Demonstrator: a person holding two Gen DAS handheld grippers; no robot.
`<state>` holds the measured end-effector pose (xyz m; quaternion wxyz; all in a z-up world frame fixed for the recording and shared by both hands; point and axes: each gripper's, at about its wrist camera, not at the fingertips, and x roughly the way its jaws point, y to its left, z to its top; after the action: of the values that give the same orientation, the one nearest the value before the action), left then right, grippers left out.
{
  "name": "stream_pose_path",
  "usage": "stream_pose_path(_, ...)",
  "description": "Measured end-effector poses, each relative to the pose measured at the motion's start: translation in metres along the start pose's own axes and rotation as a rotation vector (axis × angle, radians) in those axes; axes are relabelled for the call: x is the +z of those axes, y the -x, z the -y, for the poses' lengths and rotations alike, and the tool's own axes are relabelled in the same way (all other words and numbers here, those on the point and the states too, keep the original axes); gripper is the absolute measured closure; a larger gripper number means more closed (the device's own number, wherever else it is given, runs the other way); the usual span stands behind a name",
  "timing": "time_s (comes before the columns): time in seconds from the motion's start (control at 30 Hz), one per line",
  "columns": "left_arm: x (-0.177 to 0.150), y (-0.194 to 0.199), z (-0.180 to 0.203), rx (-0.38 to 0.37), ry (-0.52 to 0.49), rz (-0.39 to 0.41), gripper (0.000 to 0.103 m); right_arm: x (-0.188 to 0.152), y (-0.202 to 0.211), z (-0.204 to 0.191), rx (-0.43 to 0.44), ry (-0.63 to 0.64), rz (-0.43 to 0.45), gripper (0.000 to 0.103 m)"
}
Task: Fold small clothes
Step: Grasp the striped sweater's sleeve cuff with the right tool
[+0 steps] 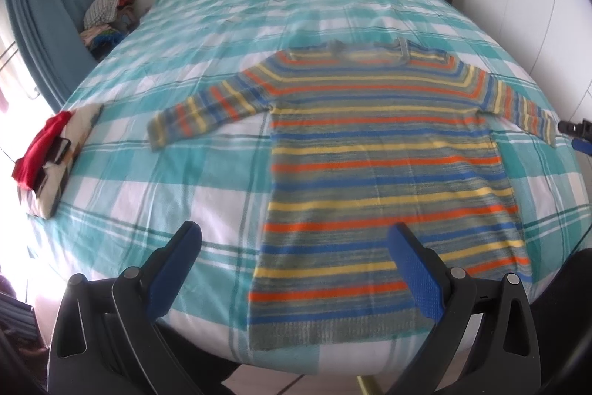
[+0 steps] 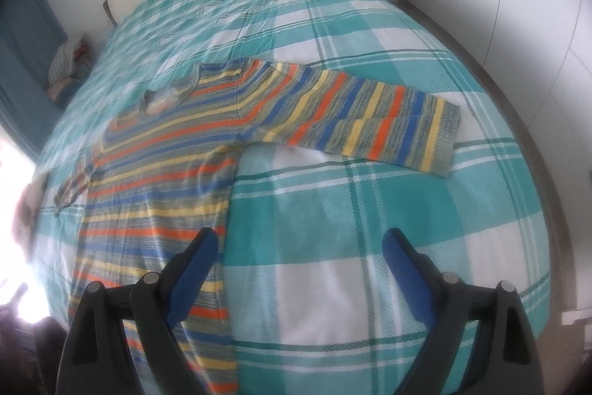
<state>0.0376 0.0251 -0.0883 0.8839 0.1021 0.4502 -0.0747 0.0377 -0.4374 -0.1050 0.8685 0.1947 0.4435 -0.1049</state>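
Striped sweater (image 1: 384, 150) lay flat on the bed (image 1: 207, 121), sleeves spread; its neckline was blurred. Left hand-held gripper (image 1: 294, 265) and right hand-held gripper (image 2: 301, 269) both hovered released, empty. Right view cut off the hem.

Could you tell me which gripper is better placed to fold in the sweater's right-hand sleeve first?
Probably the right gripper: open, it faces the outstretched sleeve of the striped sweater. The left gripper, also open, sits over the hem.
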Motion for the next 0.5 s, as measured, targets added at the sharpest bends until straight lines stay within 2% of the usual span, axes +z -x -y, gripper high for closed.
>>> stream_pose_path(0.13, -0.01, -0.015, -0.012, -0.006, 0.022, -0.051, 0.002, 0.051, 0.025, 0.075, -0.015, -0.214, 0.181, 0.013)
stream_pose_path(0.2, -0.014, -0.024, -0.016, -0.002, 0.046, -0.081, 0.002, 0.072, 0.024, 0.122, -0.006, -0.353, 0.211, 0.013)
stream_pose_path(0.23, -0.016, -0.029, -0.018, -0.001, 0.059, -0.093, 0.002, 0.078, 0.017, 0.142, -0.004, -0.404, 0.198, 0.013)
stream_pose_path(0.33, -0.019, -0.039, -0.02, 0.0, 0.089, -0.118, 0.002, 0.079, -0.022, 0.177, 0.009, -0.482, 0.075, 0.013)
stream_pose_path(0.43, -0.02, -0.046, -0.017, 0.001, 0.089, -0.135, 0.002, 0.065, -0.062, 0.181, 0.13, -0.528, -0.021, 0.018)
stream_pose_path(0.5, -0.02, -0.051, -0.014, 0.007, 0.072, -0.136, 0.002, 0.06, -0.08, 0.176, 0.106, -0.515, -0.038, 0.021)
